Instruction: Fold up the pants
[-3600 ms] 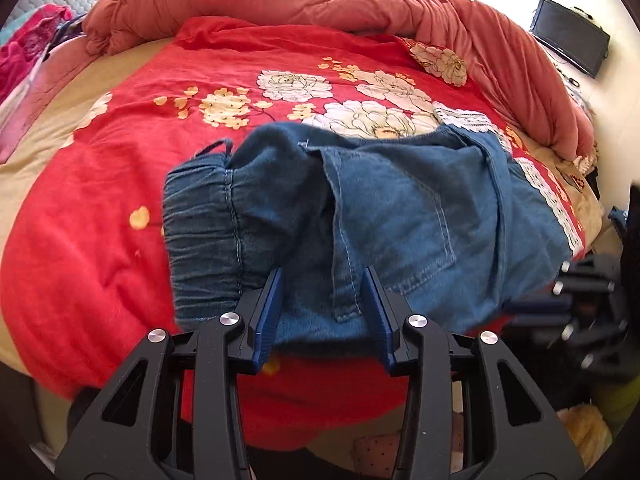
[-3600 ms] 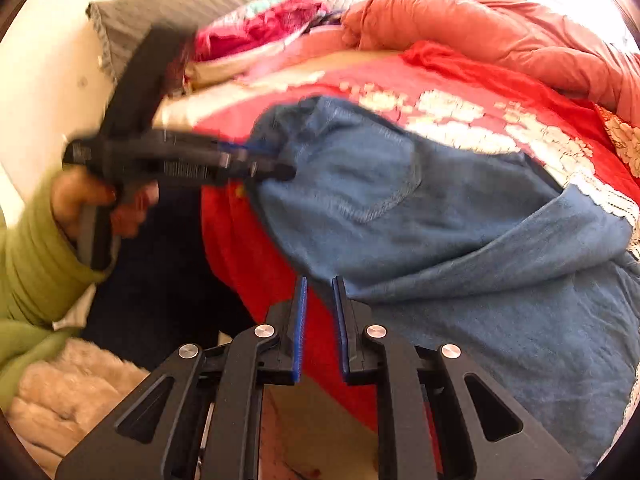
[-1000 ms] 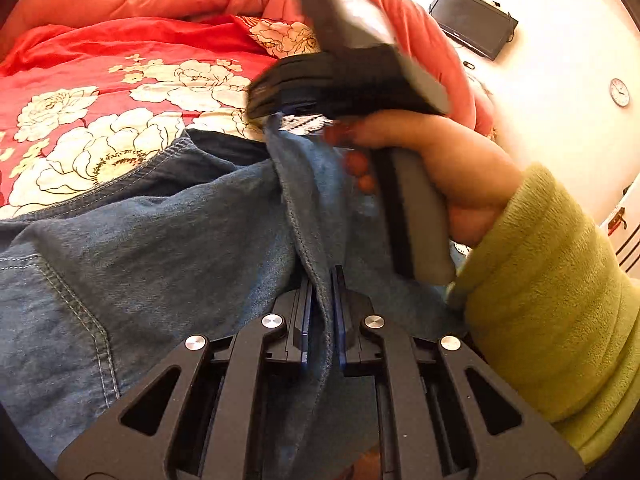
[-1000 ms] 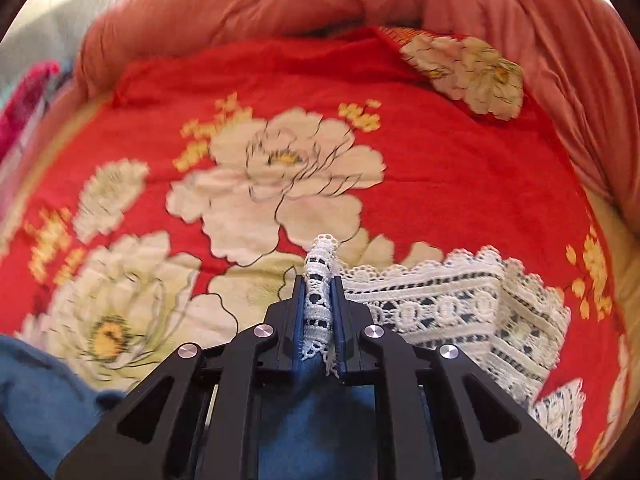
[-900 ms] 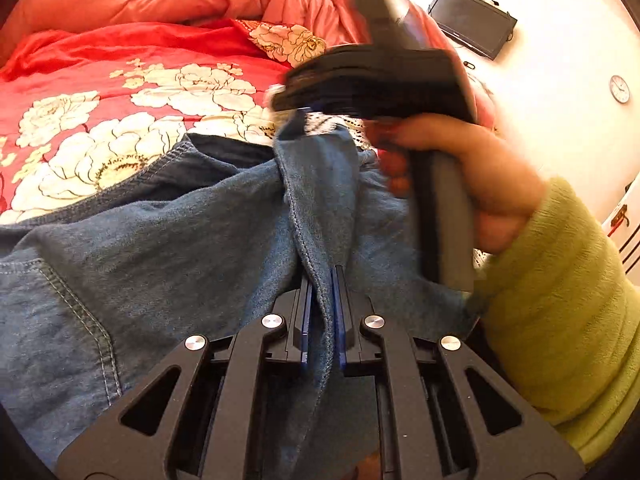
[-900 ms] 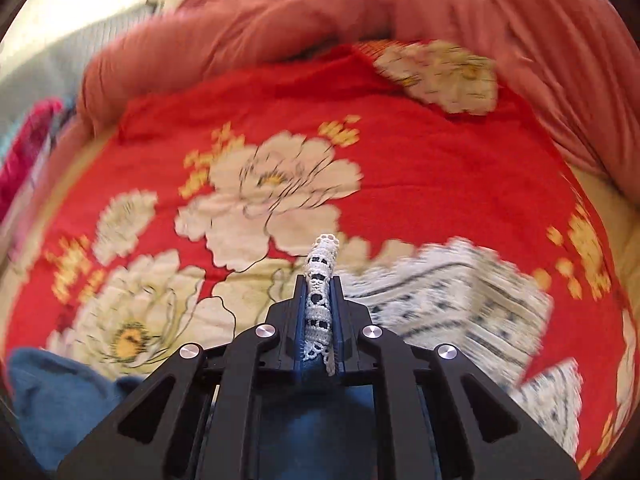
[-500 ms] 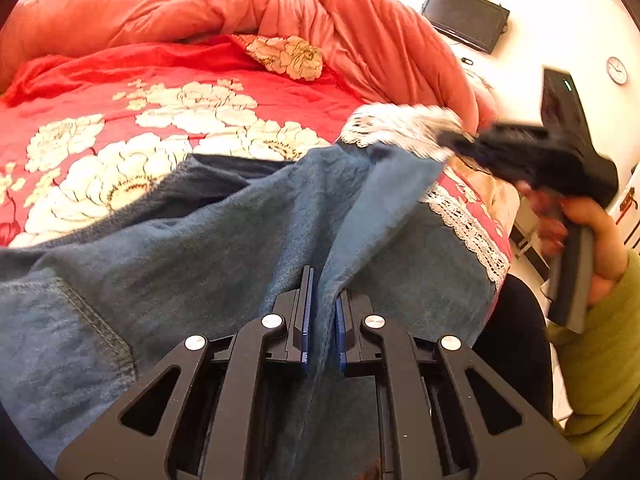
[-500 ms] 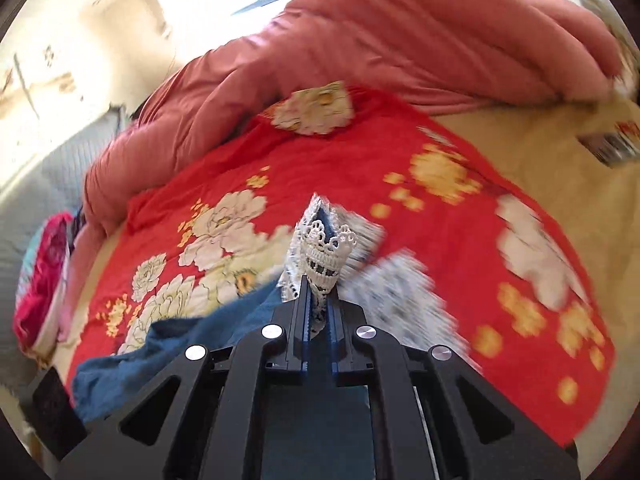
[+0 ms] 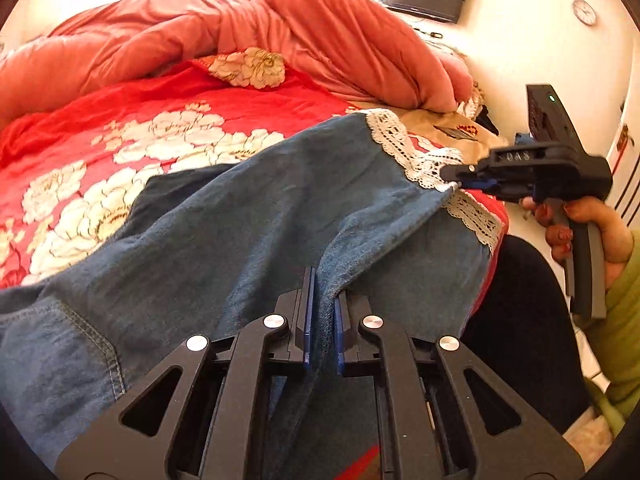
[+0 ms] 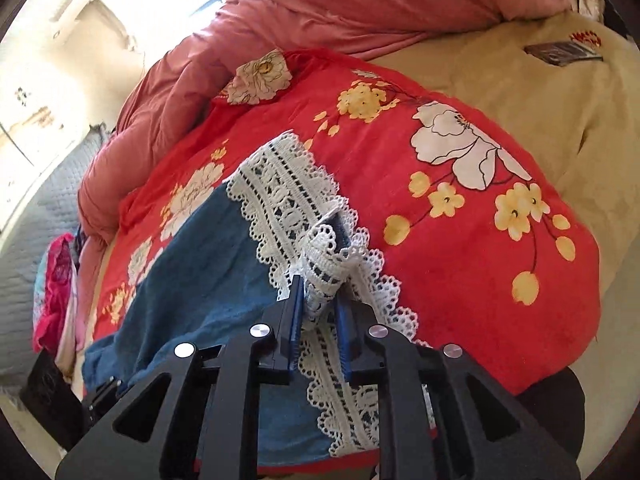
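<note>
Blue denim pants [image 9: 240, 220] with a white lace hem [image 9: 400, 148] lie across the red floral blanket. My left gripper [image 9: 322, 280] is shut on a raised fold of the denim at the near edge. My right gripper [image 9: 454, 178], held by a hand [image 9: 612, 236] in a green sleeve, is far right at the hem. In the right wrist view the jaws of that gripper [image 10: 319, 284] are opening. A bunched fold of lace hem [image 10: 288, 192] stands loosely between the parted pads. The pant leg [image 10: 208, 264] stretches away to the left behind it.
The red floral blanket [image 9: 120, 120] covers the bed, with a salmon duvet [image 9: 280, 28] heaped along the back. Beige sheet [image 10: 560, 100] lies to the right. Pink clothes [image 10: 56, 280] sit at the far left. A person's dark-clad leg [image 9: 520, 320] stands at the bed edge.
My right gripper has carried the lace hem out to the right, away from the left gripper, spreading the leg flat. Its jaws have parted a little. The left gripper stays clamped.
</note>
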`<action>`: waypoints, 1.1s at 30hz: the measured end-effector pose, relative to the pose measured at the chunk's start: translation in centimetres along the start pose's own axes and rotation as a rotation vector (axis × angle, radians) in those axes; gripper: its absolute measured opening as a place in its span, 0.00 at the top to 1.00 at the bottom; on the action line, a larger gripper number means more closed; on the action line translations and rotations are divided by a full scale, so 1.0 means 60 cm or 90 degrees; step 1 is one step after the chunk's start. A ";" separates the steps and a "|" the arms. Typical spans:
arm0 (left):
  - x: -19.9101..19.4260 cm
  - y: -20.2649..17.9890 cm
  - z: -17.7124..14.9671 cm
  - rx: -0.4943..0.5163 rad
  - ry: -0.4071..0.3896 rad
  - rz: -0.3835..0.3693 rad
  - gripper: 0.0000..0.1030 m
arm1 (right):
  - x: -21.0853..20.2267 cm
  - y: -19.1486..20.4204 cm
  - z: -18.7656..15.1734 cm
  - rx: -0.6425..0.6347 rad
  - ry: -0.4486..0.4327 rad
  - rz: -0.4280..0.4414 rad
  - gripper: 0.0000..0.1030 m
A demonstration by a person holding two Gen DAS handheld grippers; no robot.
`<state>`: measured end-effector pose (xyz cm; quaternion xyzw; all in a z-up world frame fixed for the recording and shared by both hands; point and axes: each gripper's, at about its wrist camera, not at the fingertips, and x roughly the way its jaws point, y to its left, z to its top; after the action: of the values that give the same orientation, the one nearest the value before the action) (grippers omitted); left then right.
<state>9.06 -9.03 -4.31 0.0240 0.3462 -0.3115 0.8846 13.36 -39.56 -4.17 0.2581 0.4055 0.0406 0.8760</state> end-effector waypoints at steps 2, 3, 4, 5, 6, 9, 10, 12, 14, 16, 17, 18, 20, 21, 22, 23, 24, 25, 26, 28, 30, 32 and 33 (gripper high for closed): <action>-0.005 -0.005 -0.002 0.007 -0.001 -0.004 0.97 | -0.007 0.000 0.001 -0.001 0.000 0.005 0.91; -0.010 -0.008 -0.002 0.007 -0.003 -0.009 0.97 | -0.014 0.001 0.001 -0.003 -0.001 0.012 0.91; -0.015 -0.012 -0.002 0.010 -0.006 -0.008 0.97 | -0.022 0.003 0.001 -0.008 -0.001 0.016 0.91; -0.021 -0.015 -0.001 0.014 -0.011 -0.009 0.97 | -0.033 0.005 0.000 -0.017 -0.002 0.019 0.91; -0.029 -0.019 -0.001 0.018 -0.016 -0.011 0.97 | -0.042 0.005 -0.001 -0.018 -0.002 0.024 0.91; -0.055 -0.035 -0.008 0.031 -0.029 -0.021 0.97 | -0.067 0.002 -0.010 -0.023 0.005 0.035 0.91; -0.063 -0.041 -0.016 0.035 -0.031 -0.027 0.97 | -0.074 -0.002 -0.019 -0.026 0.011 0.038 0.91; -0.067 -0.053 -0.032 0.043 -0.022 -0.020 0.97 | -0.077 -0.008 -0.028 -0.027 0.024 0.040 0.91; -0.066 -0.057 -0.042 0.047 -0.011 -0.012 0.97 | -0.079 -0.016 -0.043 -0.031 0.034 0.042 0.91; -0.062 -0.060 -0.050 0.051 0.000 -0.007 0.97 | -0.075 -0.024 -0.055 -0.027 0.044 0.037 0.91; -0.059 -0.061 -0.052 0.053 0.006 -0.003 0.97 | -0.072 -0.031 -0.061 -0.018 0.051 0.038 0.91; -0.055 -0.062 -0.053 0.054 0.011 -0.002 0.97 | -0.070 -0.036 -0.064 -0.011 0.051 0.041 0.91; -0.048 -0.062 -0.056 0.055 0.020 -0.002 0.97 | -0.067 -0.043 -0.066 -0.006 0.050 0.043 0.91; -0.042 -0.062 -0.057 0.055 0.027 0.000 0.97 | -0.064 -0.047 -0.067 -0.004 0.053 0.041 0.91; -0.037 -0.062 -0.060 0.055 0.034 0.001 0.97 | -0.062 -0.051 -0.069 0.003 0.057 0.041 0.91; -0.034 -0.064 -0.062 0.055 0.037 0.003 0.96 | -0.061 -0.057 -0.070 0.010 0.058 0.042 0.91; -0.029 -0.063 -0.065 0.054 0.043 0.005 0.95 | -0.060 -0.062 -0.071 0.015 0.058 0.042 0.91; -0.026 -0.064 -0.066 0.053 0.046 0.005 0.94 | -0.060 -0.066 -0.072 0.021 0.060 0.044 0.90; -0.024 -0.065 -0.067 0.053 0.047 0.007 0.94 | -0.061 -0.070 -0.073 0.028 0.061 0.046 0.90; -0.023 -0.066 -0.068 0.055 0.046 0.008 0.94 | -0.068 -0.069 -0.073 0.026 0.057 0.044 0.85; -0.023 -0.063 -0.068 0.048 0.044 0.003 0.93 | -0.079 -0.065 -0.069 0.015 0.046 0.030 0.80; -0.023 -0.063 -0.070 0.046 0.043 -0.002 0.91 | -0.097 -0.059 -0.065 -0.004 0.025 -0.013 0.65; -0.023 -0.064 -0.071 0.047 0.042 -0.005 0.88 | -0.104 -0.054 -0.063 -0.018 0.014 -0.040 0.64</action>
<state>3.51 -10.29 -6.02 0.0655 0.3634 -0.3267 0.8700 5.98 -42.56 -3.46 0.2322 0.4224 0.0214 0.8759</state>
